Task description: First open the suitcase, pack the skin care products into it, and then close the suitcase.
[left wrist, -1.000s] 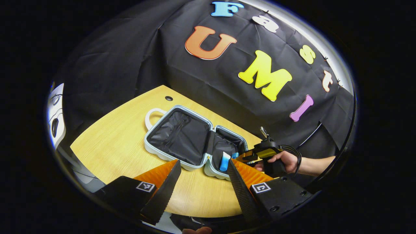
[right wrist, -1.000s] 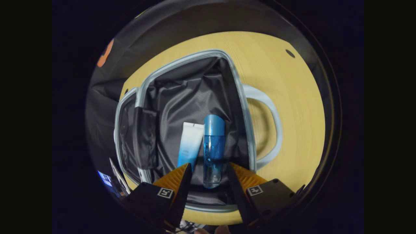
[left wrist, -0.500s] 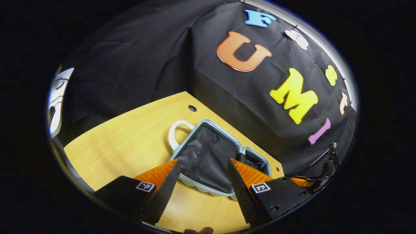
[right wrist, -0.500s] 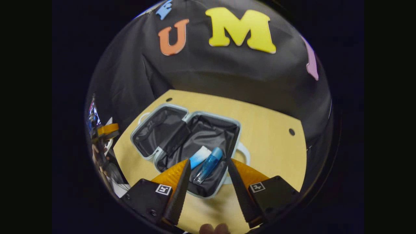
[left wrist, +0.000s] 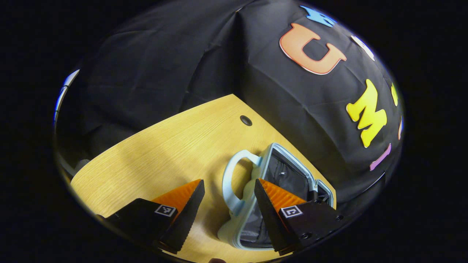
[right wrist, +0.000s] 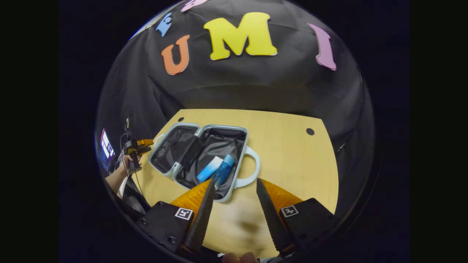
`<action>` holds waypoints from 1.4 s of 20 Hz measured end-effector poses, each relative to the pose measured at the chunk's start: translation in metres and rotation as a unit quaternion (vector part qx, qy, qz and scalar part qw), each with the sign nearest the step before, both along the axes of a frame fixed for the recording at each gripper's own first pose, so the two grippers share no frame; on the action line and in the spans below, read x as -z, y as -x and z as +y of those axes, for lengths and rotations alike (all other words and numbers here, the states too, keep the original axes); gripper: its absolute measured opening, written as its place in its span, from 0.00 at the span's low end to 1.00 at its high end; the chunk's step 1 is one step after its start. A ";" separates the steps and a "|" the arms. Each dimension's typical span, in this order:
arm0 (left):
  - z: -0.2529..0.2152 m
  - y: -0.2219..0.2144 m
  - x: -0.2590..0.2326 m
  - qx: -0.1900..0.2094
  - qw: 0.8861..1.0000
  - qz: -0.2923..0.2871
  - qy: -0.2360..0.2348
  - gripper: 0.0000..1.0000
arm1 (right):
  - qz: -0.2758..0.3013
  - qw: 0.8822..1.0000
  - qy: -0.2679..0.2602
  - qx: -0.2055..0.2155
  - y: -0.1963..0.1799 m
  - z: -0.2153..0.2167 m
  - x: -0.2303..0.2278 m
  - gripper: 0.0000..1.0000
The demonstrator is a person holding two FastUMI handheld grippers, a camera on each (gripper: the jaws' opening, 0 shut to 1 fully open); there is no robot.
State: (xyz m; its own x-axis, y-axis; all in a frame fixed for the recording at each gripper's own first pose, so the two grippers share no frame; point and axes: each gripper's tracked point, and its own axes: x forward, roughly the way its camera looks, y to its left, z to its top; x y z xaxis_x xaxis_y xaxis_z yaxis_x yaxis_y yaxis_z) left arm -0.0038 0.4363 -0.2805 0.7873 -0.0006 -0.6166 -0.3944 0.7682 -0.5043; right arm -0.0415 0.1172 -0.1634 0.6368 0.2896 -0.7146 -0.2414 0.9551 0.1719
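the small pale-blue hard-shell suitcase with black lining [right wrist: 199, 153] lies flat open on the yellow wooden desk [right wrist: 292, 157], so the opening step looks done. a white-and-blue squeeze tube [right wrist: 209, 169] and a clear blue bottle with a blue cap [right wrist: 223, 171] lie side by side in its right half, so packing seems finished as far as can be seen. only closing appears left. the right claw [right wrist: 232, 204] hangs above the desk, fingers apart and empty; the left claw [left wrist: 228, 212] is likewise spread, straddling the suitcase's looped handle [left wrist: 234, 182] without gripping it.
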 end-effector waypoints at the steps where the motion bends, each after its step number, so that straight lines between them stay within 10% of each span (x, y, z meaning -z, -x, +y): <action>1: 0.000 -0.005 0.006 0.003 1.000 0.008 0.001 0.86 | 0.004 1.000 -0.006 0.013 0.001 -0.006 0.000 0.69; 10: -0.002 -0.026 0.036 0.025 0.997 0.066 0.014 0.48 | 0.001 1.000 -0.006 0.019 0.002 -0.008 -0.002 0.64; 13: -0.002 -0.031 0.026 0.014 0.998 0.063 0.011 0.19 | -0.029 0.999 0.030 0.002 0.002 -0.014 -0.006 0.69; 21: -0.024 -0.035 -0.108 0.027 0.990 -0.003 -0.141 0.07 | -0.199 0.973 0.102 0.056 -0.008 -0.048 -0.046 0.66; 28: -0.149 -0.034 -0.244 0.052 0.954 -0.111 -0.274 0.06 | -0.230 0.965 0.081 0.099 0.007 -0.091 -0.053 0.66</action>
State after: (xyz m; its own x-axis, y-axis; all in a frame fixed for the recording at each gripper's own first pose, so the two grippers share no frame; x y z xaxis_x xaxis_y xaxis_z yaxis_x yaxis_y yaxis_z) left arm 0.0298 0.2876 -0.0366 0.9114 0.1892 -0.3653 -0.2322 0.9696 -0.0773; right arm -0.0485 0.0258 -0.1105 0.9288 0.0383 -0.3686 -0.0674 0.9955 -0.0664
